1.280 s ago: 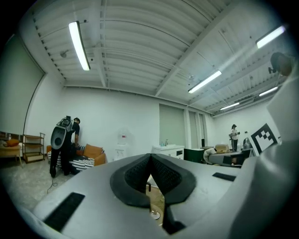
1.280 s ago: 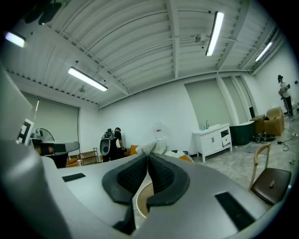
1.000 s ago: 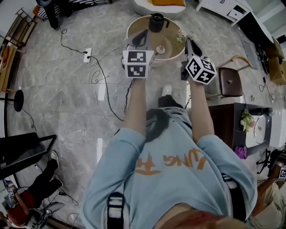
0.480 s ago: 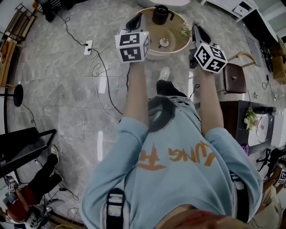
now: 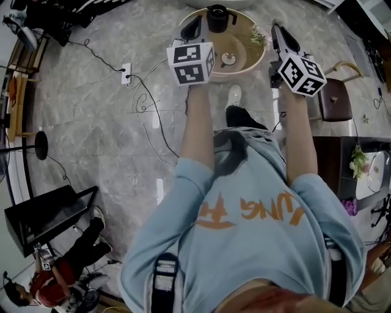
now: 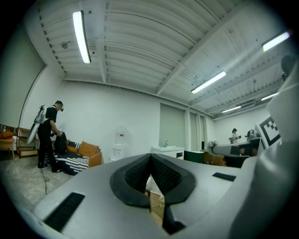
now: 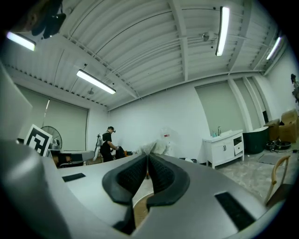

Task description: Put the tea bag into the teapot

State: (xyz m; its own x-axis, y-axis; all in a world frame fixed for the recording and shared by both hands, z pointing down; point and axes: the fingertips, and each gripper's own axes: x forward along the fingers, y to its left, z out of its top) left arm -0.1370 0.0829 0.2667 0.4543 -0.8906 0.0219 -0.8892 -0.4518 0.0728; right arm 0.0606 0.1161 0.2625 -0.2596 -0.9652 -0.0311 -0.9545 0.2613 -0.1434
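Room: grey marbled floor (image 5: 91, 122), with a round table (image 5: 247, 64) ahead of both grippers.
Pot: black teapot (image 5: 217, 17) upright on the table's far side, ahead of both pairs of jaws and between them, touching neither.
Bag: the tea bag is too small to pick out in any view; neither pair of jaws holds it.
Left: left gripper (image 5: 193, 25) over the table's left edge, teapot just to its right; jaws pressed together at the tips, nothing between.
Right: right gripper (image 5: 280, 33) at the table's right edge; jaws likewise closed tip to tip, empty.
Between the 2: small dish (image 5: 228, 58) on the table, behind the jaw tips; plant sprig (image 5: 256, 38) just left of the right jaws.
Outward: power strip (image 5: 126, 72) left of the left jaws, brown stool (image 5: 335, 101) right of the right jaws.
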